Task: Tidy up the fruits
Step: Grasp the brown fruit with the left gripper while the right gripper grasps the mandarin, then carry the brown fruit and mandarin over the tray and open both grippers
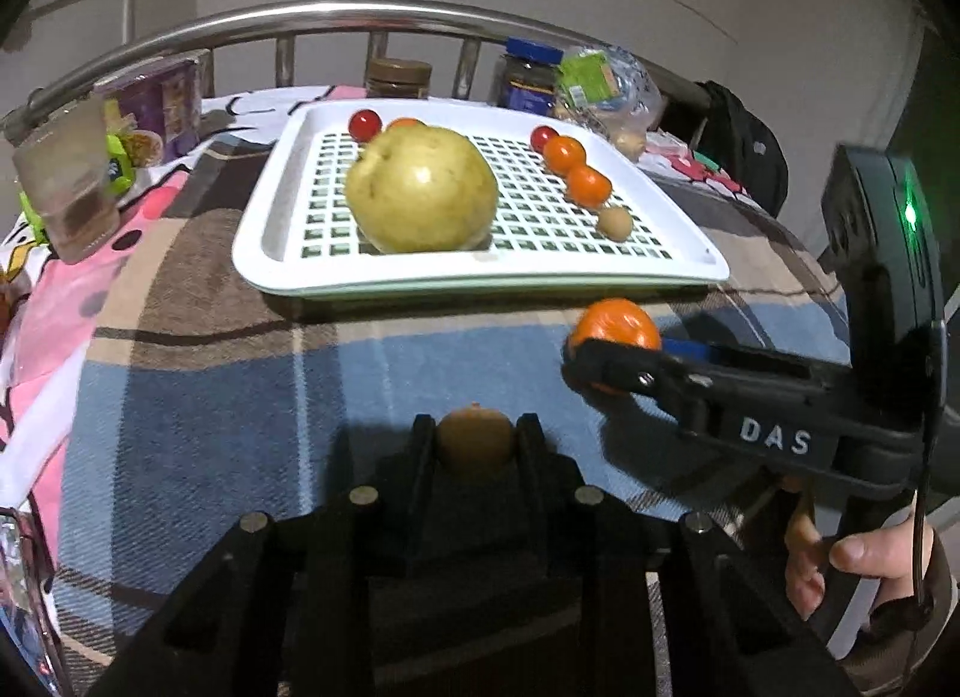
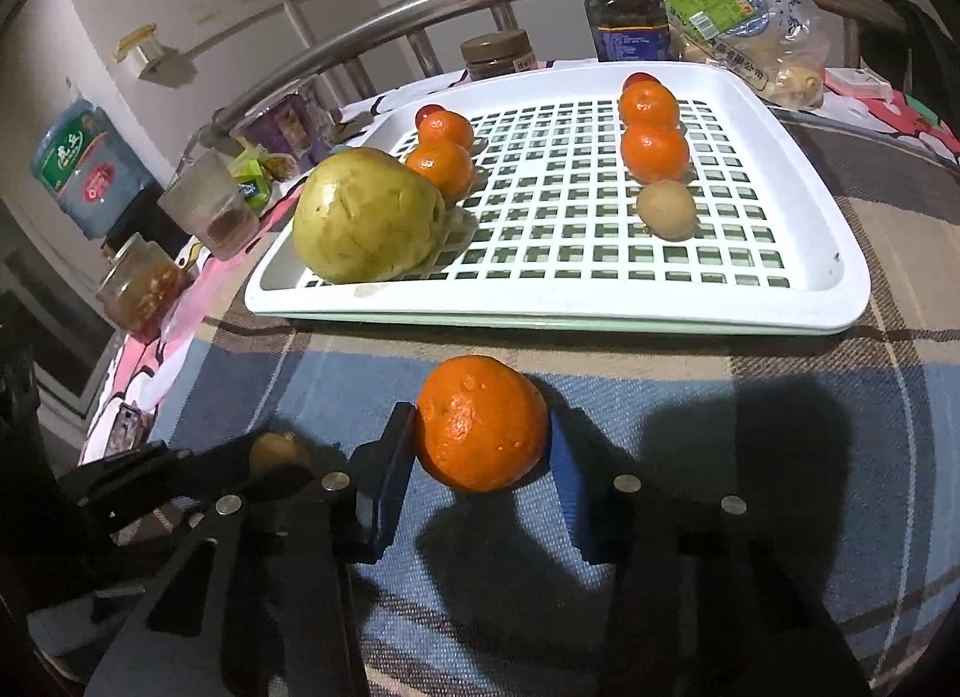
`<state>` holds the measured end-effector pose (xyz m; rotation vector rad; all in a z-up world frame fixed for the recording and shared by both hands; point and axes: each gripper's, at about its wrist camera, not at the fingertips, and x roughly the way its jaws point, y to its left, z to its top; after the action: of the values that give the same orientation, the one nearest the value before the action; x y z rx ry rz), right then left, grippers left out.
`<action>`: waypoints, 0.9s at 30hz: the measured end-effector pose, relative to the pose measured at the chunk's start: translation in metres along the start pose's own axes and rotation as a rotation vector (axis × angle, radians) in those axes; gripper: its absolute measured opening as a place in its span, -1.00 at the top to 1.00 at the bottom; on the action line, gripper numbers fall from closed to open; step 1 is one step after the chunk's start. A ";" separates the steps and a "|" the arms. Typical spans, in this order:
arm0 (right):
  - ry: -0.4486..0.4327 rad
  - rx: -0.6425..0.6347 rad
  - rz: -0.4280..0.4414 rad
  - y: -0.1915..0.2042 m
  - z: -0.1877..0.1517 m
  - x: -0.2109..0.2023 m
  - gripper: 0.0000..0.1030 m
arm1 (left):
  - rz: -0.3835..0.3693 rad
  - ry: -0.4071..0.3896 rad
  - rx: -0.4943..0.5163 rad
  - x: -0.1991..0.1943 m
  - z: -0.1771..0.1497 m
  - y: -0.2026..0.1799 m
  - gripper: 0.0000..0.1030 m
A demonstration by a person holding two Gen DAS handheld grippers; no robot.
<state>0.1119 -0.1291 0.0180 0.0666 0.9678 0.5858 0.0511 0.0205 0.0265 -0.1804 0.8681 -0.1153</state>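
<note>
Fruit was held in both grippers before a white grid tray [image 2: 840, 277].
Dimpled round orange [image 2: 482, 422] was clamped by right gripper [image 2: 480, 457]; small brown kiwi [image 1: 474, 440] by left gripper [image 1: 475, 445], both level, low over plaid cloth [image 1: 210, 409].

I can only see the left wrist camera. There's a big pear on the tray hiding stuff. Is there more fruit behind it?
Observer: Yes. Behind the pear the right wrist view shows two oranges, one behind the other, then a red cherry tomato at the back of the white tray.
Operator: Is the right gripper really holding its orange?
Observer: The orange sits between the right gripper's blue pads, touching the left one.
Operator: Anything off to the left I can't see?
Observer: A big blue water jug stands by the wall.
</note>
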 end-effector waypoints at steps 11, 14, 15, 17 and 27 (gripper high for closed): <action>-0.042 0.036 0.042 -0.025 -0.009 -0.047 0.21 | -0.004 -0.090 -0.024 -0.026 0.027 0.005 0.43; -0.069 0.049 0.025 -0.036 -0.003 -0.060 0.21 | 0.003 -0.121 -0.031 -0.032 0.042 0.009 0.43; -0.078 0.054 0.017 -0.040 0.000 -0.063 0.21 | 0.004 -0.131 -0.036 -0.034 0.048 0.011 0.43; -0.096 0.064 0.005 -0.049 0.007 -0.070 0.21 | 0.008 -0.146 -0.044 -0.035 0.058 0.015 0.43; -0.136 0.070 -0.035 -0.073 0.060 -0.078 0.21 | 0.064 -0.166 -0.066 -0.015 0.116 0.034 0.43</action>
<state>0.1588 -0.2173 0.0891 0.1496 0.8559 0.5087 0.1316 0.0692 0.1044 -0.2211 0.7114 -0.0117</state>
